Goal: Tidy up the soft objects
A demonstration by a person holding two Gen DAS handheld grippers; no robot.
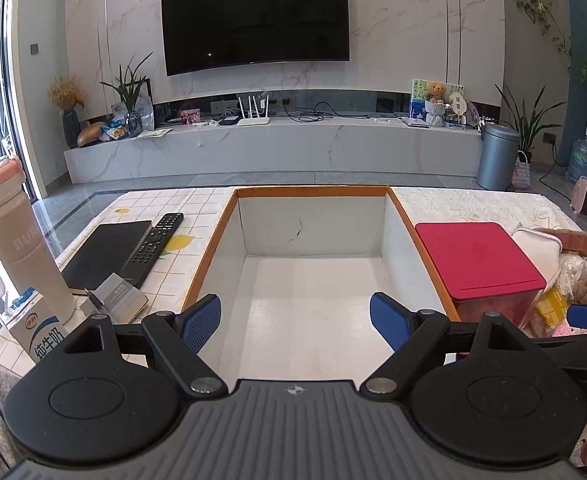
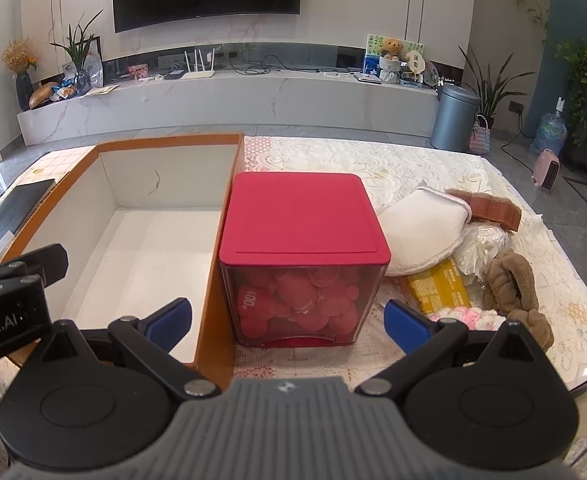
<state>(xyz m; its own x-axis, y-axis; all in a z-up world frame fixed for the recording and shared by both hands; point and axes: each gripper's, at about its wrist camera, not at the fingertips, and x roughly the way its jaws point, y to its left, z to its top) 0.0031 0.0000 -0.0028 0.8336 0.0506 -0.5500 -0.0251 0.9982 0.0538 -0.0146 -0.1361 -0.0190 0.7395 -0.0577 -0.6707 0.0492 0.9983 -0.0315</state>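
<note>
1. Both grippers were spread wide with nothing between their blue pads: the left gripper [image 1: 295,320] hung over the near end of the box [image 1: 409,220], and the right gripper [image 2: 287,322] faced the red-lidded container [image 2: 299,216].
2. Just right of that container lay the soft objects, none yet in the box, whose white floor was bare: a pink-and-white fluffy piece [image 2: 463,315] nearest, a yellow packet [image 2: 439,286] and a brown plush item [image 2: 513,284] beside it, then a crinkled white bundle [image 2: 481,246], a cream pad [image 2: 421,236] and a brown folded cloth [image 2: 489,206] farther back.
3. These likely weighed little and would squash and sag; I judged a pinch through the thick middle of each safer than a thin edge, which could slip free.
4. Only the left wrist view showed the table left of the box: a milk carton [image 1: 39,332], a pink bottle [image 1: 21,240], a black notebook [image 1: 105,252] and a remote [image 1: 155,246].
5. Only the right wrist view showed the whole pile and the red, rounded contents behind the container's clear front.
</note>
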